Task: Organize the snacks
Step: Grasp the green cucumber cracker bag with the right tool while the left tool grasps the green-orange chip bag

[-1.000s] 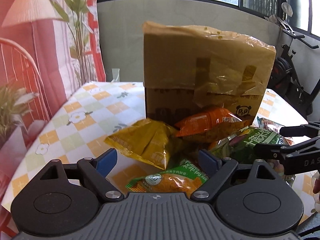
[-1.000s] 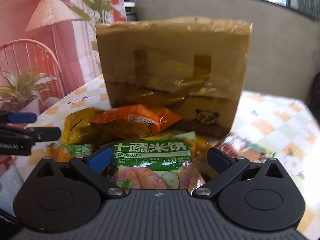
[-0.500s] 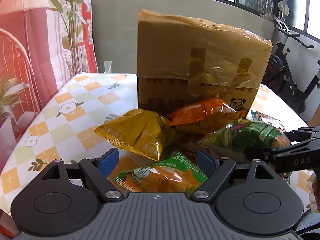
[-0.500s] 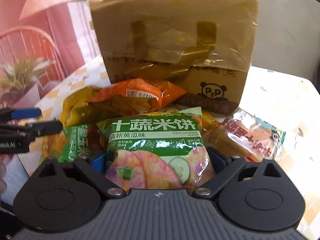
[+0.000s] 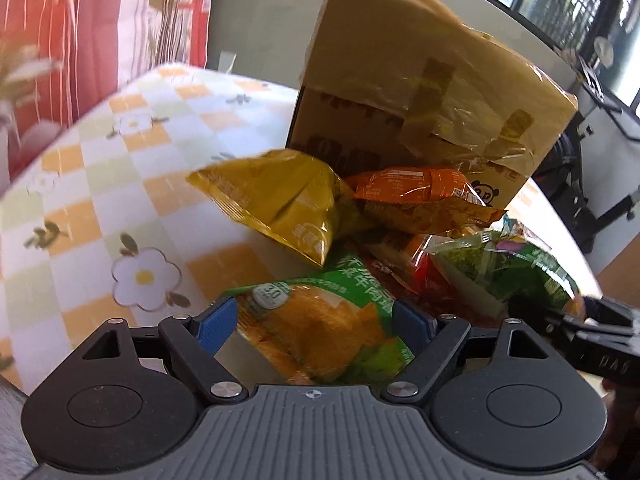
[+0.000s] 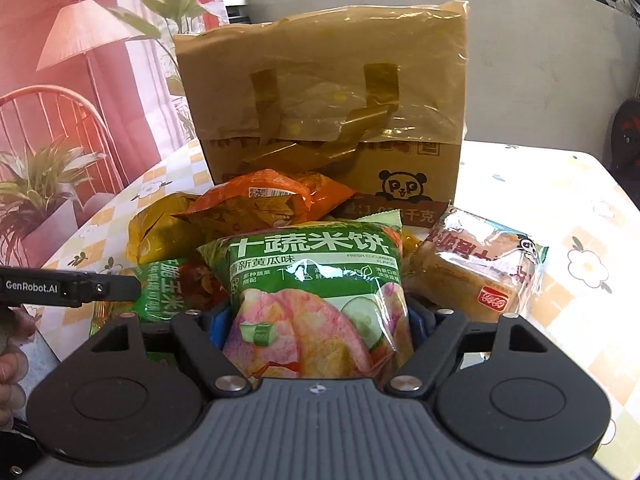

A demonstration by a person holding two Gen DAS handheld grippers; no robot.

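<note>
A pile of snack bags lies in front of a taped cardboard box [image 5: 420, 92] on a checked table. My left gripper [image 5: 316, 320] is open, its blue pads on either side of a green and orange chip bag [image 5: 324, 320]. My right gripper [image 6: 316, 320] is shut on a green rice cracker bag [image 6: 316, 280], which also shows at the right of the left wrist view [image 5: 516, 268]. A yellow bag [image 5: 280, 200] and an orange bag [image 5: 416, 192] lie nearer the box. A clear-wrapped cake [image 6: 480, 268] lies to the right.
The box [image 6: 328, 104] stands upright behind the pile. The checked tablecloth [image 5: 100, 208] stretches to the left. A potted plant [image 6: 36, 188] and a red chair stand beyond the table's left edge. An exercise bike stands at the far right.
My right gripper has closed on the green rice cracker bag. My left gripper has moved forward and down so the green and orange chip bag now sits between its pads.
</note>
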